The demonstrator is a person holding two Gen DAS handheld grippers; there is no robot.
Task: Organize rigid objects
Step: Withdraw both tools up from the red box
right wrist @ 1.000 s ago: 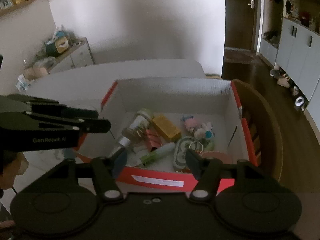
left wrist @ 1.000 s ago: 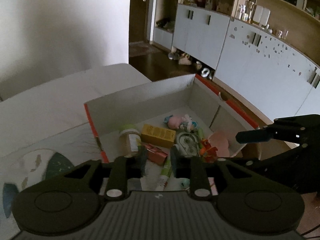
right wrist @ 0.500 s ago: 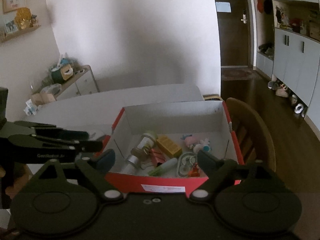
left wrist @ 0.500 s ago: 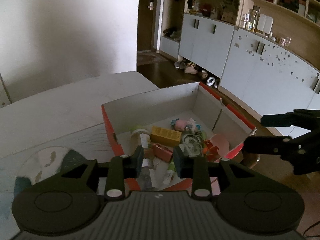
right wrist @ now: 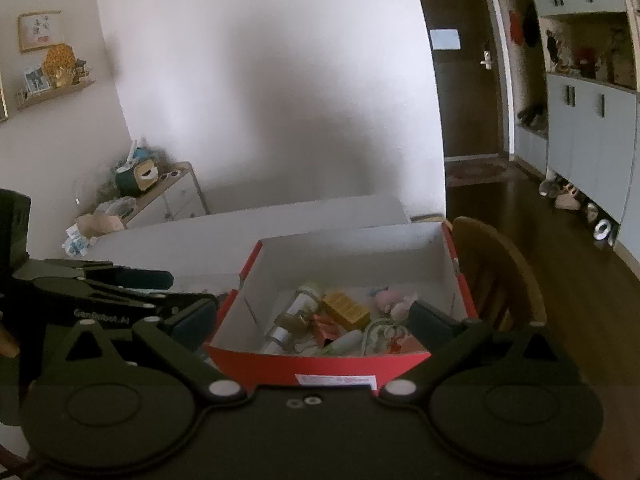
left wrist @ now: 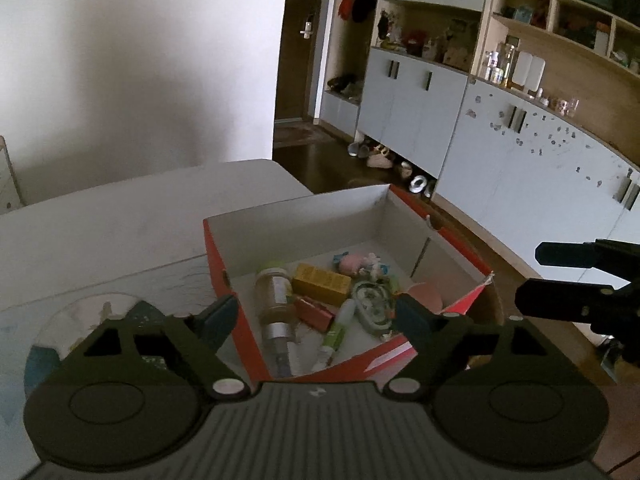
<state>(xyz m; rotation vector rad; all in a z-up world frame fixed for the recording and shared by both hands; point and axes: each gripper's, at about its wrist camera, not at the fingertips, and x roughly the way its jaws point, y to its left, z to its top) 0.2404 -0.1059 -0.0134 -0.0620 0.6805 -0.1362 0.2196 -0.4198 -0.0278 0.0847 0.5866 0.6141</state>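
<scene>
1. A red cardboard box (left wrist: 224, 276) sits on a white counter (left wrist: 120, 216); it holds the jumbled rigid objects; both grippers hover just short of its near wall.
2. The left gripper (left wrist: 316, 320) has its fingers opening wide, nothing between them; the right gripper (right wrist: 316, 320) likewise, fingers spreading, nothing held.
3. The pump bottle (left wrist: 274, 308) lies ahead of and below the left fingers, long axis pointing toward that gripper; the left hand looks nearer it.
4. Counted inside: one pump bottle; one yellow carton (left wrist: 322, 282); one small red packet (left wrist: 314, 312); one green tube (left wrist: 338, 330); one pink toy (left wrist: 352, 262); the rest is too cluttered to count.
</scene>
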